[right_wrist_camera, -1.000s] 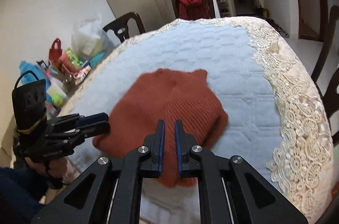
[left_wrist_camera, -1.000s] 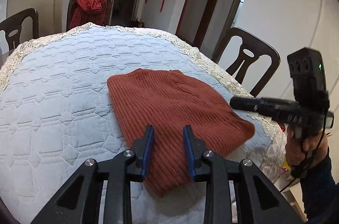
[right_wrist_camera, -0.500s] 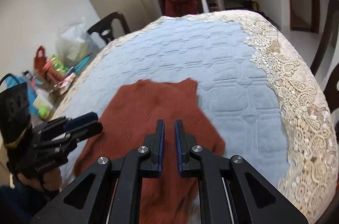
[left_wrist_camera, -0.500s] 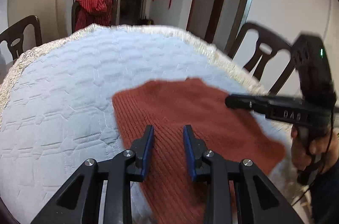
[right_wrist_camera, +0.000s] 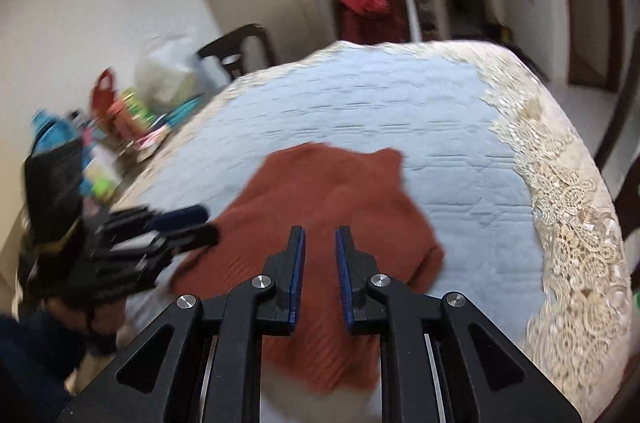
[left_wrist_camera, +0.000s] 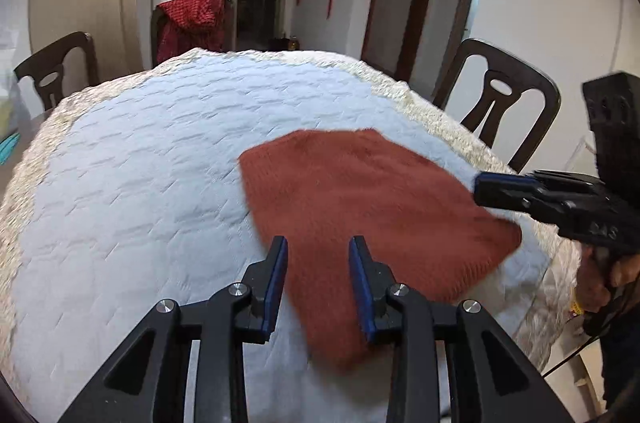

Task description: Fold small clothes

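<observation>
Two tools hover over a rust-red knitted garment (left_wrist_camera: 360,215) that lies folded flat on the near part of the tabletop (left_wrist_camera: 140,183), close to the edge where the person stands. The left tool (left_wrist_camera: 318,263) has its blue-padded fingers apart, nothing between them, poised above the garment's near left side. The right tool (right_wrist_camera: 320,259) has its fingers a narrow way apart and opening, also with nothing clamped, above the garment's near right part. Each tool shows in the other's view, held in a hand (left_wrist_camera: 600,279) at the table's edge. A pale blue quilted cover with a lace border (right_wrist_camera: 572,207) dresses the tabletop. Dark wooden chairs (left_wrist_camera: 500,107) stand around it, one draped with a red cloth (left_wrist_camera: 192,23).
</observation>
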